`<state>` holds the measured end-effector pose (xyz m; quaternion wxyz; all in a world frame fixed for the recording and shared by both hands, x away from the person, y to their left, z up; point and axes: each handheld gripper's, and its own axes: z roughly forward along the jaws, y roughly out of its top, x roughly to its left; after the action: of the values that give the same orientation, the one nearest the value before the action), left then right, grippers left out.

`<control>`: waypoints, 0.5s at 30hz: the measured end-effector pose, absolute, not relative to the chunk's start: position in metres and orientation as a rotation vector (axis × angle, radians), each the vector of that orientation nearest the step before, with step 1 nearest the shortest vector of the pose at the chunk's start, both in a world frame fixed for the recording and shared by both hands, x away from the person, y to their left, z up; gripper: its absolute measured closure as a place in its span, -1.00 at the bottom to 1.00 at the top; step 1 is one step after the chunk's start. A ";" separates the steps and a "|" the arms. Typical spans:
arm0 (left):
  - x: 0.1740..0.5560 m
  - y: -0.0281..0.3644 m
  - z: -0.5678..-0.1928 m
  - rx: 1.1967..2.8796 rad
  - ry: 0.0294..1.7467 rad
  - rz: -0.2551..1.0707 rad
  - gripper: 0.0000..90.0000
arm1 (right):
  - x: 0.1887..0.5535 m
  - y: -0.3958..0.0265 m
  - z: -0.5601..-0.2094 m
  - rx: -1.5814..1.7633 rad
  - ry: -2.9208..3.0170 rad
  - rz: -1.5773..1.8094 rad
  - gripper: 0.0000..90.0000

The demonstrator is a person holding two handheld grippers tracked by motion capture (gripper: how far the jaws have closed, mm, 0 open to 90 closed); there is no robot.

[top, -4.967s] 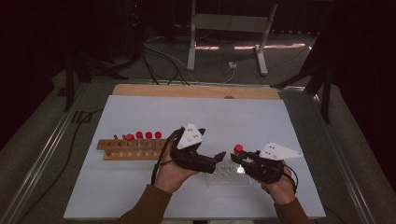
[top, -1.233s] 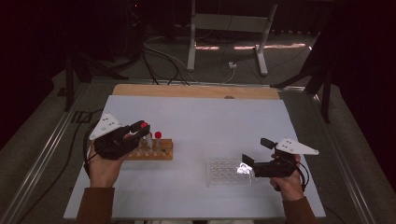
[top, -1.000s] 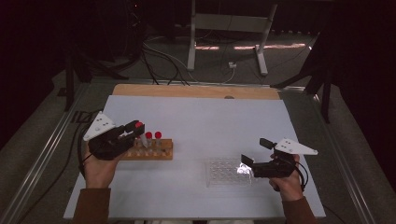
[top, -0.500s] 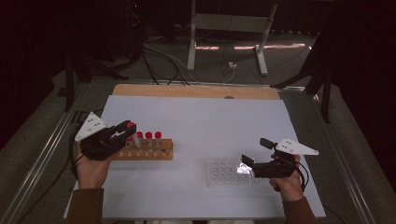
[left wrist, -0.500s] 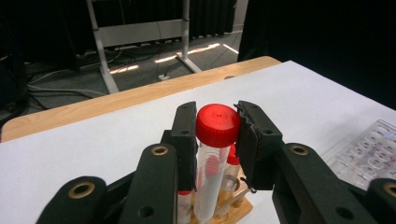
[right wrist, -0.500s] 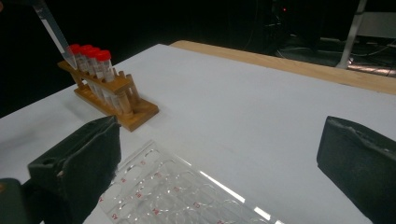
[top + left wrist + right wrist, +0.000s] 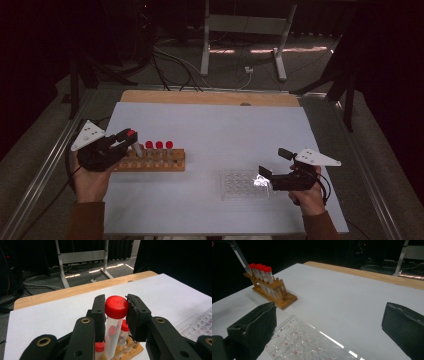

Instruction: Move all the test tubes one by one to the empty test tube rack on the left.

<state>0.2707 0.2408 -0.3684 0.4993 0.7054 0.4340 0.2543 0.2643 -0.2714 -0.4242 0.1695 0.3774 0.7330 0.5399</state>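
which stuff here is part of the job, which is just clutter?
In the job:
- left gripper, shut on the red-capped tube
- wooden rack with three capped tubes
- clear well plate
- right gripper, open

Lying about:
- cables on the floor
- metal stand

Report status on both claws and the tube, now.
Left claw shut on red-capped tube, held above wooden rack. Right claw open beside clear well plate. Nothing in the way.

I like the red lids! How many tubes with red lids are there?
4: three stand in the wooden rack, at and; one is gripped by the left gripper above the rack.
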 end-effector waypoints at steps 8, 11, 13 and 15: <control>0.270 0.247 -0.368 1.709 1.069 0.628 0.57 | 0.264 -0.271 -0.424 1.073 2.082 1.537 -1.00; 0.270 0.249 -0.368 1.708 1.077 0.636 0.57 | 0.264 -0.272 -0.424 1.075 2.081 1.540 -1.00; 0.271 0.250 -0.368 1.707 1.083 0.638 0.57 | 0.264 -0.272 -0.424 1.076 2.082 1.541 -1.00; 0.271 0.251 -0.368 1.708 1.092 0.643 0.57 | 0.264 -0.272 -0.424 1.077 2.081 1.542 -1.00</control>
<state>0.2712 0.2509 -0.3682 0.4860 0.7019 0.4486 0.2644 0.2642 -0.2717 -0.4242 0.1676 0.3786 0.7314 0.5418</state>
